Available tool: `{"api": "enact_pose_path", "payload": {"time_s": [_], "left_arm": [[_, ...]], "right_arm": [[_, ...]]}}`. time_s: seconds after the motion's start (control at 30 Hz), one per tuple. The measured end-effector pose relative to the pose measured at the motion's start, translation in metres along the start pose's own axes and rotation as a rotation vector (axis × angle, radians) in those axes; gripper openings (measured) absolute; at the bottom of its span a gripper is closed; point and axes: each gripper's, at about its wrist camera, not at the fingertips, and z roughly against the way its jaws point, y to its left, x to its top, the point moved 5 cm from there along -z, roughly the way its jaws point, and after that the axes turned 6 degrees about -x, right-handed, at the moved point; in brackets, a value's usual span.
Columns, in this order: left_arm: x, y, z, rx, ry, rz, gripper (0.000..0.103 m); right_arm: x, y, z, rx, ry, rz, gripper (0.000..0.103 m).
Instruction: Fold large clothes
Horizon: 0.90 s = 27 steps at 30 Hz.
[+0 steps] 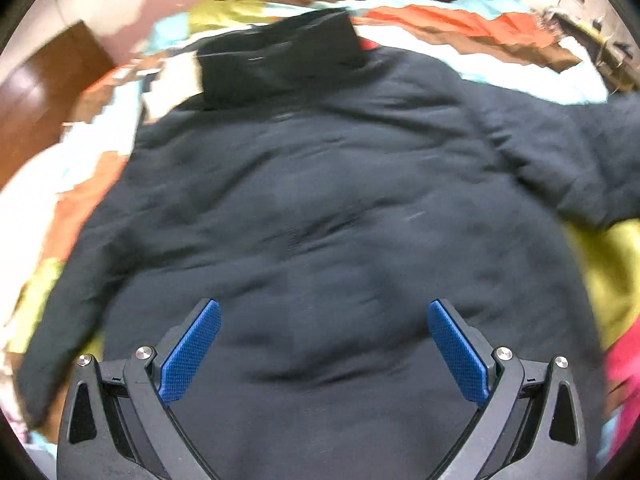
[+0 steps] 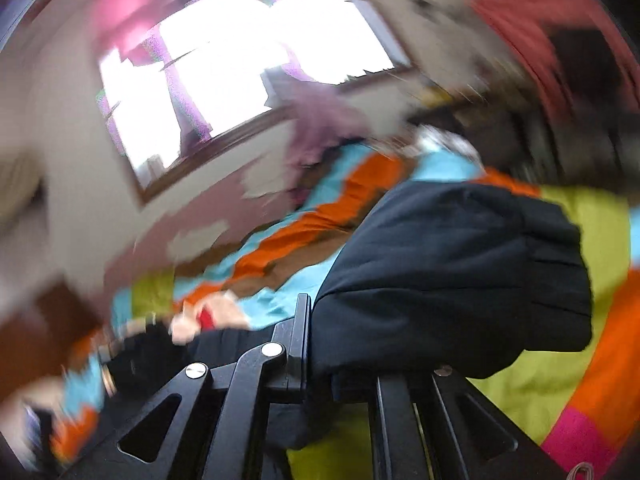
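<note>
Here, a dark jacket (image 1: 320,200) covers a patchwork bedspread (image 1: 460,24).

The left gripper (image 1: 324,344) points toward 12 o'clock with jaws spread wide (blue pads (image 1: 191,350) bare), while the right gripper (image 2: 360,360) is clamped on cloth.

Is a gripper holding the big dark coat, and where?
The right gripper is clamped on the dark padded jacket's sleeve. The left gripper is open, holding nothing.
</note>
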Motion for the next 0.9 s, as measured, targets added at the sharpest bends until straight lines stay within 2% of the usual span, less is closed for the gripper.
{"api": "enact_pose_path", "payload": {"time_s": [0.07,0.13,0.27,0.3,0.4,0.43,0.53,0.63,0.7,0.8,0.83,0.9], "left_arm": [[-0.017,0.025,0.005,0.007,0.012,0.043,0.102],[-0.033,0.052,0.008,-0.033,0.015,0.11,0.102],[-0.05,0.1,0.022,-0.081,-0.031,0.219,0.102],[-0.056,0.112,0.024,-0.077,-0.047,0.235,0.102],[-0.068,0.139,0.027,0.022,-0.135,0.296,0.102],[-0.072,0.144,0.029,0.012,-0.161,0.322,0.102],[-0.082,0.159,0.031,-0.124,-0.222,0.43,0.102],[-0.079,0.177,0.04,-0.245,-0.225,0.522,0.102],[-0.072,0.185,0.049,-0.275,-0.269,0.51,0.102],[-0.067,0.195,0.049,-0.341,-0.3,0.498,0.102],[-0.068,0.201,0.044,-0.353,-0.295,0.508,0.102],[-0.066,0.206,0.03,-0.399,-0.254,0.559,0.102]], "right_arm": [[-0.002,0.036,0.007,0.025,-0.018,0.08,0.008],[-0.005,0.08,0.014,0.062,-0.018,0.159,0.008],[-0.029,0.178,0.023,0.105,-0.044,0.431,0.008],[-0.042,0.206,0.025,0.121,-0.048,0.514,0.008],[-0.085,0.263,0.022,0.161,-0.028,0.686,0.008],[-0.099,0.279,0.018,0.177,-0.007,0.715,0.008],[-0.137,0.31,0.001,0.199,0.093,0.74,0.008],[-0.173,0.337,-0.018,0.24,0.223,0.736,0.011],[-0.199,0.349,-0.037,0.28,0.363,0.719,0.013],[-0.243,0.351,-0.071,0.308,0.632,0.714,0.018],[-0.254,0.348,-0.078,0.291,0.687,0.72,0.018],[-0.262,0.344,-0.084,0.31,0.731,0.701,0.021]]}}
